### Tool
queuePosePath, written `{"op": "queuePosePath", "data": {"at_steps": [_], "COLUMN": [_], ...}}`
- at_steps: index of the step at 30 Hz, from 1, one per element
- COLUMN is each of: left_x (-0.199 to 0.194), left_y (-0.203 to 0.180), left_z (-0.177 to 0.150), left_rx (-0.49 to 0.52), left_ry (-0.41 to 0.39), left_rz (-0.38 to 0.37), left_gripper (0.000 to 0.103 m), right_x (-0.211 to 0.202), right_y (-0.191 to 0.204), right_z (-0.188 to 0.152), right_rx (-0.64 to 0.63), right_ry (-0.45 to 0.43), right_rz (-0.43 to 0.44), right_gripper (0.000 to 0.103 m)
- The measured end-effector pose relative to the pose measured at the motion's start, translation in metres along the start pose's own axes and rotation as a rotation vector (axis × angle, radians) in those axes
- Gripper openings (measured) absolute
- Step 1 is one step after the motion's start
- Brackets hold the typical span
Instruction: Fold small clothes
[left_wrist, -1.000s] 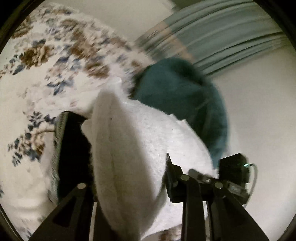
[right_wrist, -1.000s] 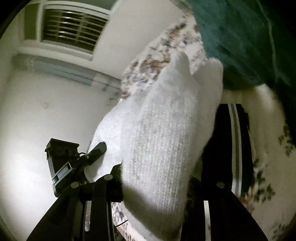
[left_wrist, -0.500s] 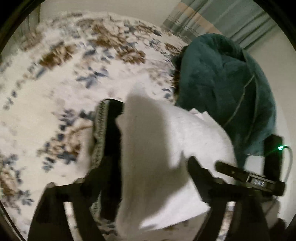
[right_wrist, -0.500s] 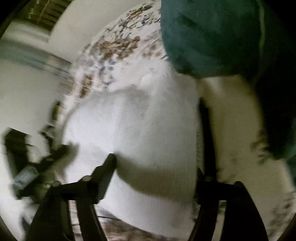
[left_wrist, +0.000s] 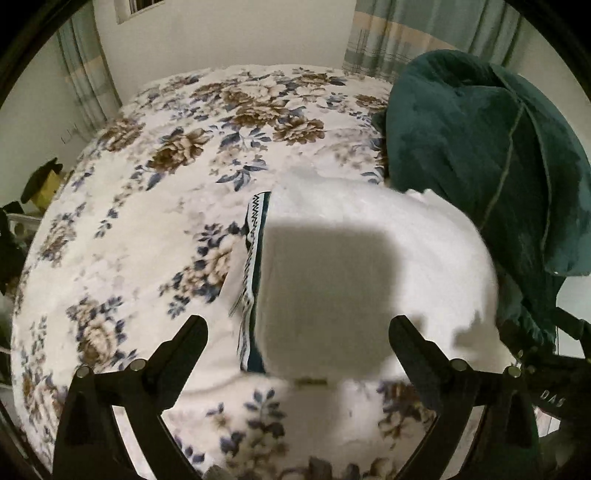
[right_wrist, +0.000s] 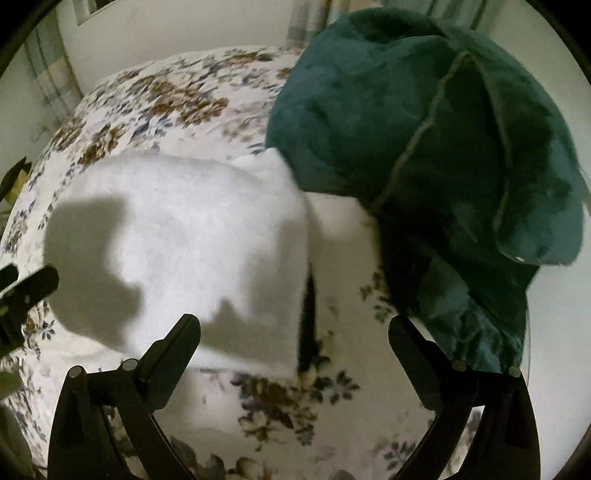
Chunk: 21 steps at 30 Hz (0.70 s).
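Big flowery bed (left_wrist: 155, 229) under both claws. Green blanket (left_wrist: 480, 155) heaped ahead and to the right of the left claw (left_wrist: 297, 328), and ahead and to the right of the right claw (right_wrist: 295, 326) too. White cloth (left_wrist: 369, 258) flat on the bed, straight ahead of the left claw and between its fingers; ahead and to the left of the right claw (right_wrist: 184, 236). Thin dark cloth with a zigzag edge (left_wrist: 253, 266) peeking out from under the white one, just ahead of the left claw's left finger.

Soft, fluffy and light, by the look of it. Floppy, so likely to sag when lifted. Not slippery, not easy to break. Best taken by a near corner or the near edge, one corner per claw.

Both claws wide open now, nothing in them.

A second ago: white cloth up in the air, pinched in both claws, bunched and hanging close to the cameras. Half a second ago: claws opening, cloth dropping. Now: let go, spread flat, claws pulled back and higher, much more of the bed in view.
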<state>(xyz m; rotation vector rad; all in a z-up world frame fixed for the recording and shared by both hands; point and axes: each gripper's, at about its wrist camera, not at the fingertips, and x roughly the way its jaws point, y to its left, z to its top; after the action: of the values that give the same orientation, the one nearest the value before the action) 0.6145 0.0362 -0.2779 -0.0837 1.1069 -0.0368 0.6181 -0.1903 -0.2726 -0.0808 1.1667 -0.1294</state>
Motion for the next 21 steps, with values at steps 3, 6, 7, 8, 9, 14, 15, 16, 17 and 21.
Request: {"op": "queuePosePath", "data": {"at_steps": [3, 6, 7, 8, 9, 14, 15, 16, 17, 21], "left_x": [-0.037, -0.084, -0.1, -0.122, -0.135, -0.222, -0.238, -0.254, -0.273, -0.325], "left_y": [-0.006, -0.012, -0.014, -0.017, -0.018, -0.028, -0.029, -0.03, -0.031, -0.034], "left_z": [-0.013, -0.025, -0.029, -0.035, -0.039, -0.064, -0.069, -0.074, -0.082, -0.104], "left_rx": [0.003, 0.005, 0.006, 0.011, 0.014, 0.021, 0.021, 0.017, 0.012, 0.006], "left_ry": [-0.026, -0.073, -0.089, -0.112, -0.126, -0.219, -0.236, -0.251, -0.268, -0.31], "left_rz": [0.0, 0.011, 0.013, 0.02, 0.024, 0.038, 0.04, 0.037, 0.033, 0.028], "left_gripper": [0.1, 0.1, 0.1, 0.1, 0.1, 0.1, 0.1, 0.1, 0.1, 0.1], "right_x": [-0.05, -0.102, -0.121, -0.135, -0.159, -0.253, -0.272, -0.297, -0.314, -0.381], "right_y": [-0.013, -0.018, -0.021, -0.022, -0.025, -0.035, -0.038, -0.042, -0.045, -0.052], "right_z": [-0.019, -0.035, -0.041, -0.046, -0.055, -0.089, -0.097, -0.108, -0.115, -0.145], "right_rx": [0.023, 0.022, 0.024, 0.022, 0.023, 0.033, 0.037, 0.043, 0.047, 0.046], "right_ry": [-0.032, -0.088, -0.112, -0.128, -0.154, -0.251, -0.27, -0.295, -0.311, -0.374], "right_rz": [-0.006, -0.018, -0.028, -0.031, -0.034, -0.04, -0.036, -0.032, -0.029, -0.012], "right_gripper": [0.103, 0.103, 0.103, 0.103, 0.103, 0.103, 0.103, 0.103, 0.103, 0.103]}}
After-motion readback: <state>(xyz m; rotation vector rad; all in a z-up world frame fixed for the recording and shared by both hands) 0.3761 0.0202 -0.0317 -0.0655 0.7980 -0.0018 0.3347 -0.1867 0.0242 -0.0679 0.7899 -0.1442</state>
